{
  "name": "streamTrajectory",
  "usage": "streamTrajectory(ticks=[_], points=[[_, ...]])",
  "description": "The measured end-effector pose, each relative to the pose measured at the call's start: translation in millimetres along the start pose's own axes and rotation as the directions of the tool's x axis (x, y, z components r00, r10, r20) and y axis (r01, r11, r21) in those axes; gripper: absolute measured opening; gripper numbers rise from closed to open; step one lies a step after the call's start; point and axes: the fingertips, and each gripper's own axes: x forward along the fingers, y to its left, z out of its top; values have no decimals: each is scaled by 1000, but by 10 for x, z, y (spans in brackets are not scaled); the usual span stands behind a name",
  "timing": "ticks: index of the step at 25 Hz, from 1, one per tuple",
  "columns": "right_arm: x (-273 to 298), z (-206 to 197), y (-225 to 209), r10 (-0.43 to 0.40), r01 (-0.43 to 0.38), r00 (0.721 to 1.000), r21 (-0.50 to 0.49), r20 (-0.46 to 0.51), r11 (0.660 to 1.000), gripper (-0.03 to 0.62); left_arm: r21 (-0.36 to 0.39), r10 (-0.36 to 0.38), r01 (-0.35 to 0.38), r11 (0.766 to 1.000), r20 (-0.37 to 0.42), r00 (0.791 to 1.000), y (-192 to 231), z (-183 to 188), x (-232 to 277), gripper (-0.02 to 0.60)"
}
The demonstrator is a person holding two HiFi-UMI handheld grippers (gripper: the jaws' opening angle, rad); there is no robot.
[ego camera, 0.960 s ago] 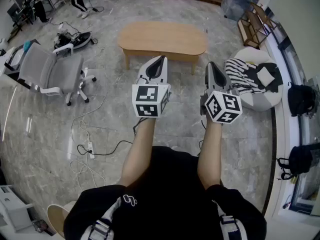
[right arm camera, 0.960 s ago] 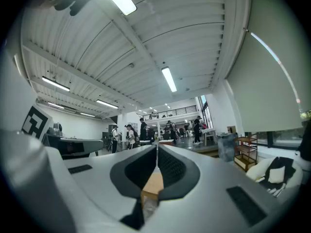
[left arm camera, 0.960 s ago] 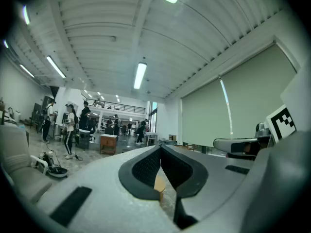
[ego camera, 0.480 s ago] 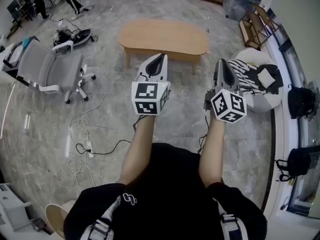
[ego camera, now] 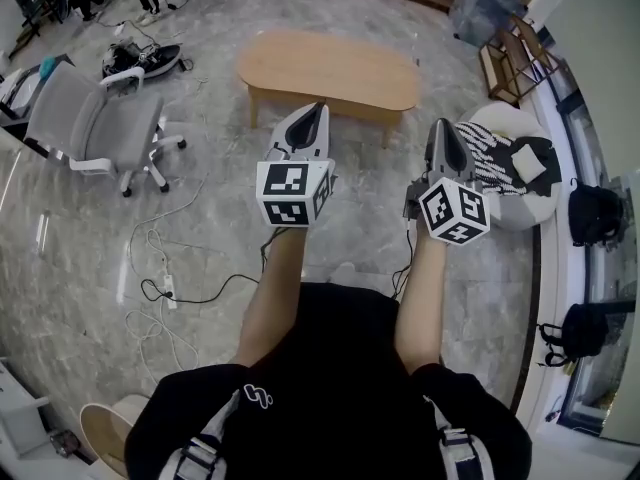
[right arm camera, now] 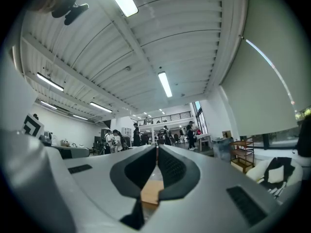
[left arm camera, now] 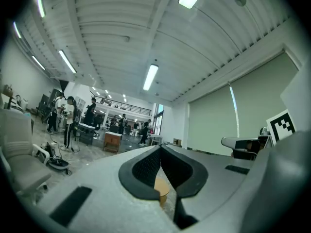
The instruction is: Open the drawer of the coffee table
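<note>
A long oval wooden coffee table (ego camera: 330,70) stands on the marble floor ahead of me; its drawer does not show from here. My left gripper (ego camera: 317,111) is held out level, its tips just short of the table's near edge in the head view, shut with nothing between the jaws. My right gripper (ego camera: 440,128) is held beside it, near the table's right end, also shut and empty. Through the closed jaws of the left gripper (left arm camera: 160,150) a sliver of tabletop (left arm camera: 161,191) shows; the right gripper (right arm camera: 156,149) shows the tabletop (right arm camera: 151,192) the same way.
A grey office chair (ego camera: 95,130) stands at the left, with cables and a power strip (ego camera: 165,290) on the floor below it. A white beanbag (ego camera: 515,173) with striped cloth sits right of the table, a wooden shelf (ego camera: 512,53) behind it. Black bags (ego camera: 590,213) line the right wall. People stand far off.
Both grippers have drifted slightly forward toward the table and the right one a little to the right. The jaws stay shut.
</note>
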Motion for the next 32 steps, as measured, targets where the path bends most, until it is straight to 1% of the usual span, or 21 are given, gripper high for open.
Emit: streamTrajectory(ticks=[5, 8, 11, 13, 17, 21, 25, 26, 29, 30, 32], points=[[28, -108, -62, -10, 10, 1000, -20, -13, 1000, 15, -27, -5, 5, 1000, -8, 1000, 63, -180, 92, 9], [101, -195, -126, -17, 17, 1000, -11, -13, 1000, 15, -31, -13, 13, 999, -9, 1000, 122, -259, 186, 9], [222, -229, -139, 3, -3, 1000, 28, 7, 1000, 15, -27, -13, 13, 1000, 9, 1000, 196, -252, 269, 9], [339, -285, -131, 19, -19, 1000, 33, 12, 999, 15, -21, -11, 12, 1000, 21, 1000, 250, -250, 370, 9], [563, -445, -193, 27, -28, 999, 45, 18, 999, 15, -3, -21, 21, 1000, 21, 1000, 323, -356, 598, 9], [884, -517, -433, 26, -28, 999, 66, 26, 997, 15, 5, -40, 39, 999, 31, 999, 293, -416, 936, 9], [1311, -562, -581, 54, -56, 998, 72, 19, 996, 15, -8, -45, 45, 999, 41, 998, 379, -436, 1394, 9], [1391, -604, -628, 54, -54, 999, 60, 6, 997, 15, -15, -52, 53, 998, 42, 998, 409, -463, 1493, 9], [1632, -766, -836, 38, -39, 998, -20, -47, 999, 15, -61, -111, 116, 991, 80, 991, 413, -556, 1793, 9], [1743, -826, -910, 44, -46, 997, -27, -58, 999, 15, -71, -120, 126, 990, 86, 989, 413, -601, 1927, 9], [1991, -952, -1102, 58, -59, 995, -6, -78, 998, 15, -72, -112, 117, 991, 64, 992, 405, -736, 2242, 9]])
